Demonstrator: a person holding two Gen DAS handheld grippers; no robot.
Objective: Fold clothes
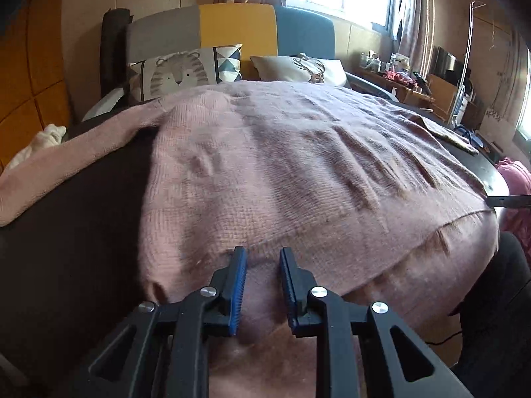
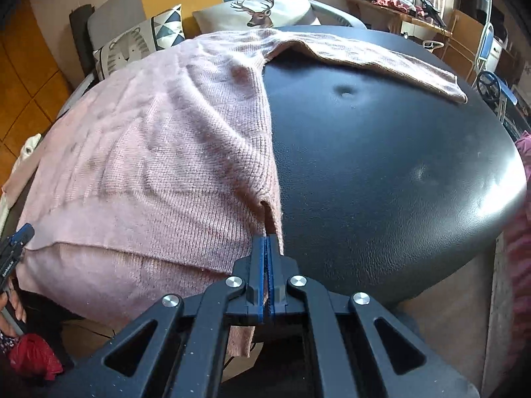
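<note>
A pink knitted sweater [image 1: 298,172] lies spread over a black leather surface [image 2: 381,172], its hem hanging over the near edge. My left gripper [image 1: 262,252] is open right at the hem, with the fabric showing between its blue pads [image 1: 240,275]. At the hem's right corner, beside a side slit, my right gripper [image 2: 267,240] is shut on the sweater [image 2: 159,152]. One sleeve [image 2: 398,63] stretches across the far right of the surface. The left gripper [image 2: 20,235] shows at the left edge of the right wrist view; the right gripper's tip [image 1: 507,200] shows at the right edge of the left wrist view.
Printed cushions [image 1: 179,73] lean on a grey, yellow and blue backrest [image 1: 232,26] behind the surface. A cluttered desk [image 2: 395,3] stands at the far right. A dark pink garment [image 2: 521,232] lies right, a white cloth [image 1: 46,139] left, a red cloth [image 2: 33,358] near a hand.
</note>
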